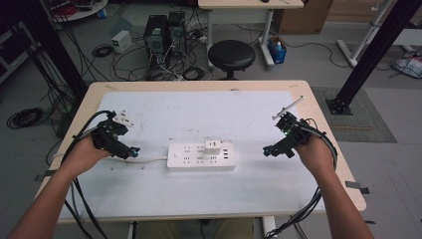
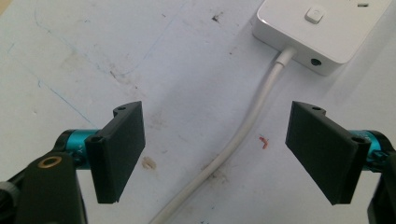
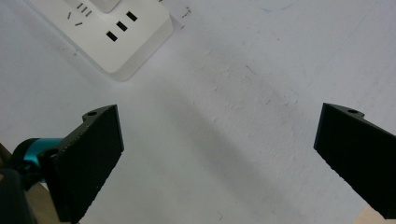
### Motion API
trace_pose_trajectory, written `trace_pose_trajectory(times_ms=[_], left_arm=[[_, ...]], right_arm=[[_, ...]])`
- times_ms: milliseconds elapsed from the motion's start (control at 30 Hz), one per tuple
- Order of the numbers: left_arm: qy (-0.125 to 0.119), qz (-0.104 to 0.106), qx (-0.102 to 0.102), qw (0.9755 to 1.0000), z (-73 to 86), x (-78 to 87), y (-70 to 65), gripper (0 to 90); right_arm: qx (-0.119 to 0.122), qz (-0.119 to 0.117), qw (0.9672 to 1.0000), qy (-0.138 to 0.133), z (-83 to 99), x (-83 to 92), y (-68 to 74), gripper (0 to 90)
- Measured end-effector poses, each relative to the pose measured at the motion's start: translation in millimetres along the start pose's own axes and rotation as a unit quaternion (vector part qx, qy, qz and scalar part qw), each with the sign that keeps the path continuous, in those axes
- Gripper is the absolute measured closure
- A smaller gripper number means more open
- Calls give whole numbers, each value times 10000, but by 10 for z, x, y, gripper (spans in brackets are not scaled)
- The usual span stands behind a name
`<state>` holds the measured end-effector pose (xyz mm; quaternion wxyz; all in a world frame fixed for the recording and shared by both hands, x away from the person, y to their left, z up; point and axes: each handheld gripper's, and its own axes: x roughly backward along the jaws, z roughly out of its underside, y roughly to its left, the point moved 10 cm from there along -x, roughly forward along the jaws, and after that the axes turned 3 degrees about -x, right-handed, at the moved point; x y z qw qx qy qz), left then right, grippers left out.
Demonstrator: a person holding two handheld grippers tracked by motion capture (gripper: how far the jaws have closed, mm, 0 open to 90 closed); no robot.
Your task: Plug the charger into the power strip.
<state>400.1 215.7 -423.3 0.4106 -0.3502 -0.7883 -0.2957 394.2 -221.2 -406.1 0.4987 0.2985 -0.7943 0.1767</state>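
A white power strip (image 1: 200,156) lies flat at the middle of the white mat, with a small white plug adapter (image 1: 213,146) standing in one of its sockets. Its white cable (image 1: 149,160) runs left toward my left gripper (image 1: 133,151), which hovers just left of the strip with its jaws open; the cable (image 2: 243,135) passes on the mat between them, untouched, and the strip's switch end (image 2: 322,28) lies ahead. My right gripper (image 1: 267,150) hangs right of the strip, jaws wide open over bare mat, the strip's corner (image 3: 116,32) at upper left.
The white mat (image 1: 199,189) covers most of the wooden table (image 1: 328,129). Beyond the far edge stand a black stool (image 1: 231,55), computer boxes (image 1: 164,35) and tangled cables on the floor. Black frame posts (image 1: 373,50) rise at both sides.
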Motion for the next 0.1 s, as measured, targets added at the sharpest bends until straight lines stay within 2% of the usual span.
trace_pose_trajectory(times_ms=[100], left_arm=[[-10,12,54,10000,19,-20,8,199]], right_arm=[[-49,23,10000,-3,37,-18,-32,8]])
